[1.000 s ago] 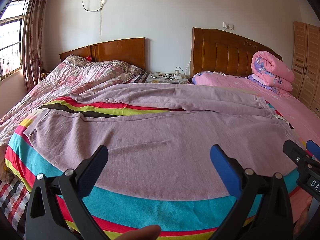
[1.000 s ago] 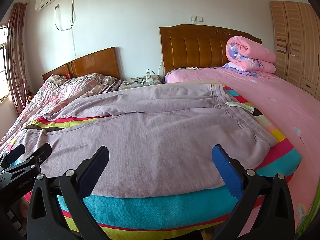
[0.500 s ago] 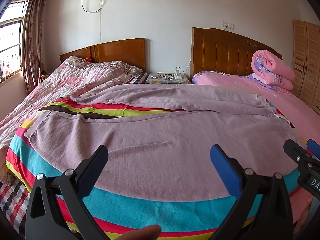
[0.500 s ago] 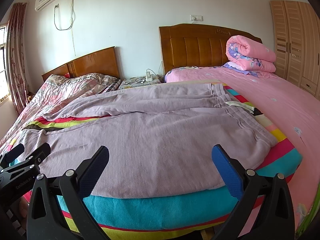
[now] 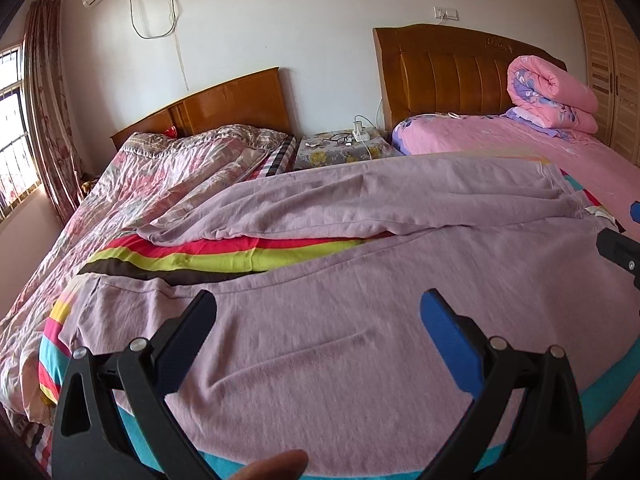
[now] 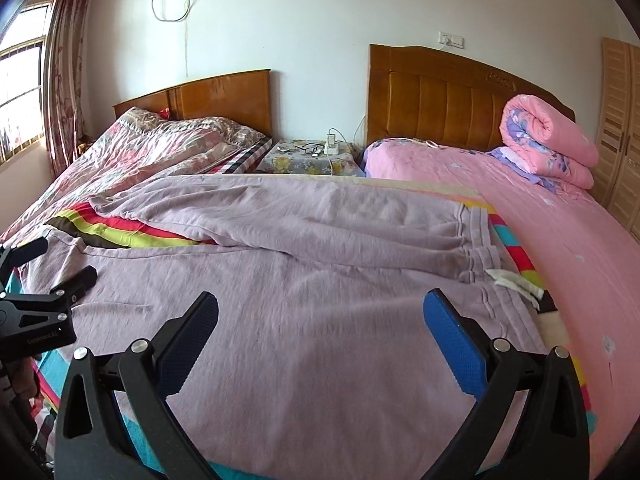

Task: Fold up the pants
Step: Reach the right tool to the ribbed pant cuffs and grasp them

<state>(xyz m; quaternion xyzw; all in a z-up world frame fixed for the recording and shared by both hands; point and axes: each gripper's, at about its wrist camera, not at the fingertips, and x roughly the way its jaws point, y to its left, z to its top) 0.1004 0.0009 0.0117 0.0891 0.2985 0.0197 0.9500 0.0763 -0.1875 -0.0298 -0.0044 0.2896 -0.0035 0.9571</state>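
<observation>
Two beds with wooden headboards stand side by side against a white wall, a small nightstand point(image 6: 306, 160) between them and a rolled pink quilt point(image 6: 548, 140) at the head of the right one. Across the near end lies a striped blanket point(image 5: 224, 258), and on it the mauve pants point(image 5: 360, 320) are spread flat and unfolded. The waistband point(image 6: 480, 248) sits toward the blanket's right edge, with a white label point(image 6: 516, 282) showing just beside it, and both legs run toward the left edge. The far leg point(image 5: 360, 204) lies somewhat rumpled and splayed away from the near one, so a wedge of stripes shows between them. The left gripper point(image 5: 318, 320) hovers over the near leg toward its cuff end, fingers spread wide and pinching nothing; the right gripper point(image 6: 320, 320) hovers over the near leg closer to the waistband, likewise spread and empty. Neither appears to touch the cloth, though the fisheye view makes that hard to judge. By my reading the task has barely begun: no fold is visible. What remains is likely to bring one leg over the other so they lie stacked, then fold the length down into a compact bundle. The near edge of the pants, along the blanket's front edge, looks like the natural place to take hold.
</observation>
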